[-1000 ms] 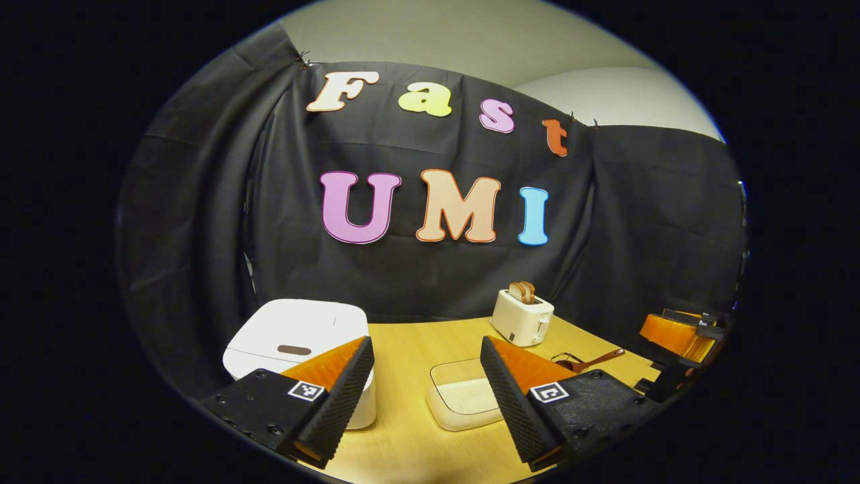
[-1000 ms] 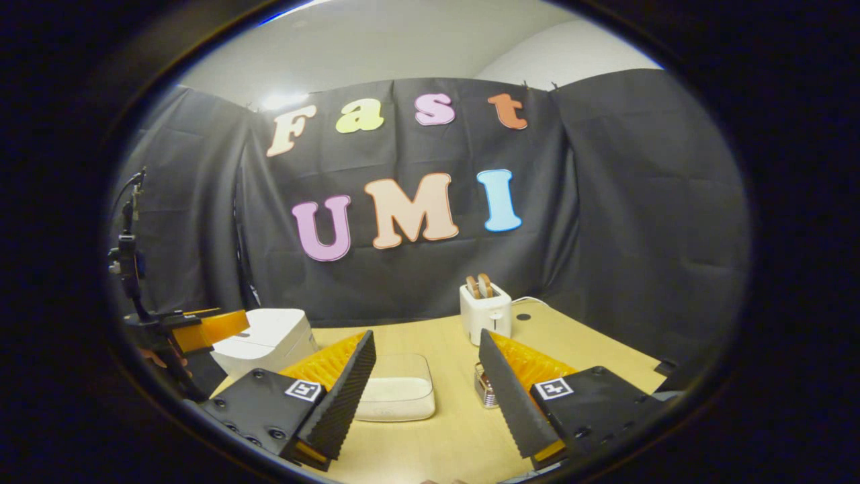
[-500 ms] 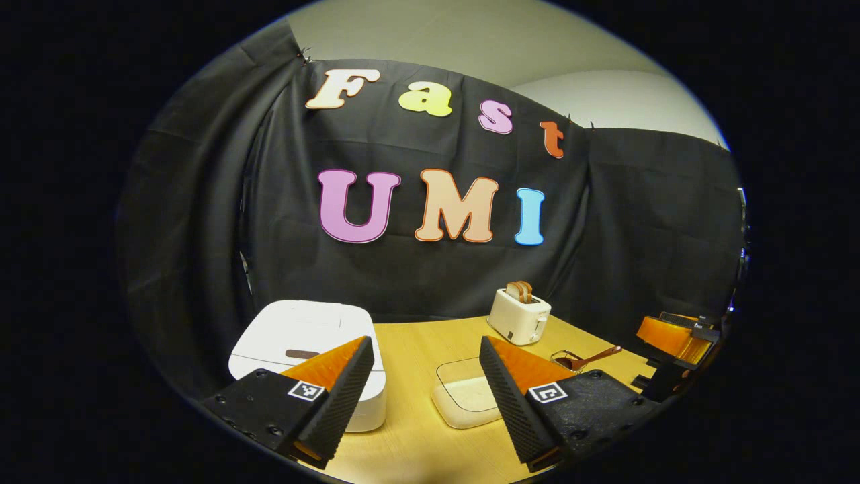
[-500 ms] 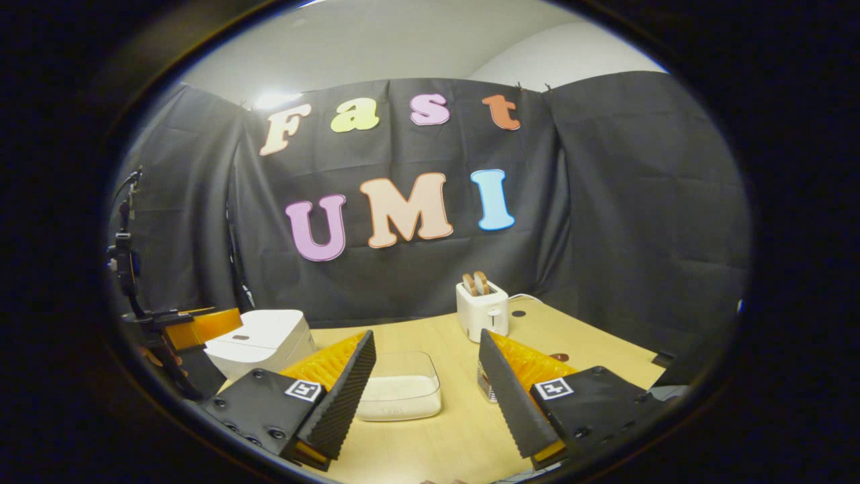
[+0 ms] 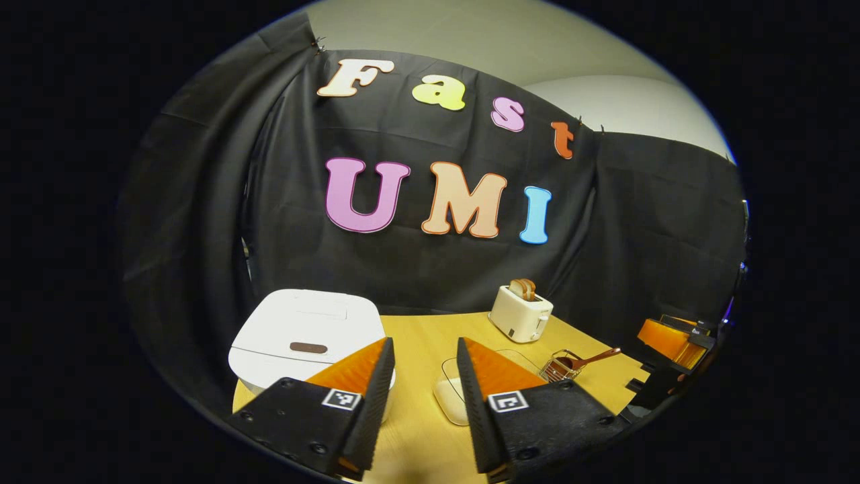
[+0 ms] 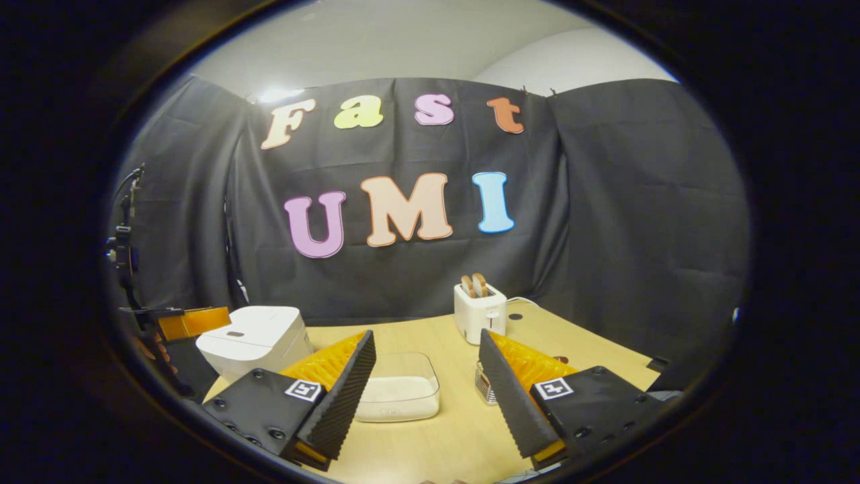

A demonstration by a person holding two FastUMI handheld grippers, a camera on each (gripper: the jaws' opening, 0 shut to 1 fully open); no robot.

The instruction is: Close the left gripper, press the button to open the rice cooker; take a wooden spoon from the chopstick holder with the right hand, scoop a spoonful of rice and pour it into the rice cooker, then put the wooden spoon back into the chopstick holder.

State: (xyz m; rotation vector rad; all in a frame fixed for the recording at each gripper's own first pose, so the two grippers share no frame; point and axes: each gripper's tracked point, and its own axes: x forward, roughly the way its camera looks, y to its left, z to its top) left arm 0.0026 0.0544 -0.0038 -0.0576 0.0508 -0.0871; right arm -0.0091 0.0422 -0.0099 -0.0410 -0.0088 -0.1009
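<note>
The white rice cooker point(image 5: 302, 329) stands shut at the table's left, with a brown oval button point(image 5: 308, 347) on its lid. My left gripper point(image 5: 424, 346) hovers just right of it, open with a narrow gap and nothing between the fingers. A clear rice container point(image 5: 449, 398) lies partly behind its right finger. The wire chopstick holder point(image 5: 561, 366) holds the wooden spoon point(image 5: 594, 357). My right gripper point(image 6: 426, 336) is wide open and empty above the rice container point(image 6: 398, 390). The chopstick holder point(image 6: 484, 385) peeks out beside its right finger. The rice cooker point(image 6: 252, 336) sits at the left.
A white toaster point(image 5: 521, 312) with bread slices stands at the back of the wooden table point(image 5: 416, 336); it is the toaster point(image 6: 478, 309) behind the right gripper too. The other gripper point(image 5: 668, 339) hangs at the far right. A hand holds the left gripper point(image 6: 191, 323).
My left gripper's fingers have drawn much closer together, and it has shifted toward the rice cooker. The right gripper stays wide open and has barely moved.
</note>
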